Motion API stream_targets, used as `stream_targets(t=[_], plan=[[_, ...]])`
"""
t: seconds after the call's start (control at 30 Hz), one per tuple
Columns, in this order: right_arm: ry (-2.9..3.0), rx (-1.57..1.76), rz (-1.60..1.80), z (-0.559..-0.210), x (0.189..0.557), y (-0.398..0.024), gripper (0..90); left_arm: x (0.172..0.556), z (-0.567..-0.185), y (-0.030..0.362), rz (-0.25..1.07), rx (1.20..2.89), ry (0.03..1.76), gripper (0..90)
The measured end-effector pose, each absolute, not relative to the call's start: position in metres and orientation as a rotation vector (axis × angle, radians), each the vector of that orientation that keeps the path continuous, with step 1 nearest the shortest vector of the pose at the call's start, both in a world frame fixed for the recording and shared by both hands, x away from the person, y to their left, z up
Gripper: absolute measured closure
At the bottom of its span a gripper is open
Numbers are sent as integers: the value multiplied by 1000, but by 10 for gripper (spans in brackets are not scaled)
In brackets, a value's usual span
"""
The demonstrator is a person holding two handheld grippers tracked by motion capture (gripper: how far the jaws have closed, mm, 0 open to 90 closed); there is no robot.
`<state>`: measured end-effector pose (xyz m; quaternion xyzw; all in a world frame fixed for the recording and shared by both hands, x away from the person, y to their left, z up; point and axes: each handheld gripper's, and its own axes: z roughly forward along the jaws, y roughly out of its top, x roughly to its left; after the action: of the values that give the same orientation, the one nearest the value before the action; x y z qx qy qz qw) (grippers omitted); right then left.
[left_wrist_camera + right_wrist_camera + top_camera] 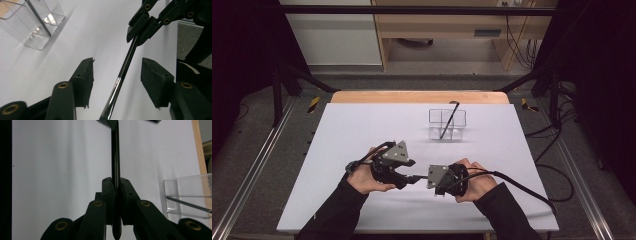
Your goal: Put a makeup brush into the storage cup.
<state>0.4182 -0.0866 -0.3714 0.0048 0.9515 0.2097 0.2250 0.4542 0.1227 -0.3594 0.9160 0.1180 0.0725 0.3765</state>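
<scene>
A thin dark glossy rod [125,67] runs between my two grippers, just above the white table sheet. My right gripper [116,188] is shut on it, its pads pressed against both sides of the shaft [115,157]. My left gripper [117,68] is open, with the rod passing through the gap and touching neither pad. In the high view the left gripper [406,176] and the right gripper [426,178] face each other tip to tip near the table's front, the rod [417,177] bridging them. The right gripper's closed jaws show at the upper right of the left gripper view.
A clear plastic divided box [447,125] stands on the white sheet [362,130] behind the grippers, right of centre, with a second dark stick [450,119] leaning in it. The box [32,22] also shows in the left gripper view and at the right edge [187,195] of the right gripper view.
</scene>
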Motion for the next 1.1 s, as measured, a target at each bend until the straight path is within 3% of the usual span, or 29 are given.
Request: stream_targets(t=[0.37,1.1], plan=[[2642,118,617,-376,424,-94,840,451,-365,147,255,2254,415,264],[2582,423,861,-400,428,-121,840,450,-397,171,316,2086,668,162]])
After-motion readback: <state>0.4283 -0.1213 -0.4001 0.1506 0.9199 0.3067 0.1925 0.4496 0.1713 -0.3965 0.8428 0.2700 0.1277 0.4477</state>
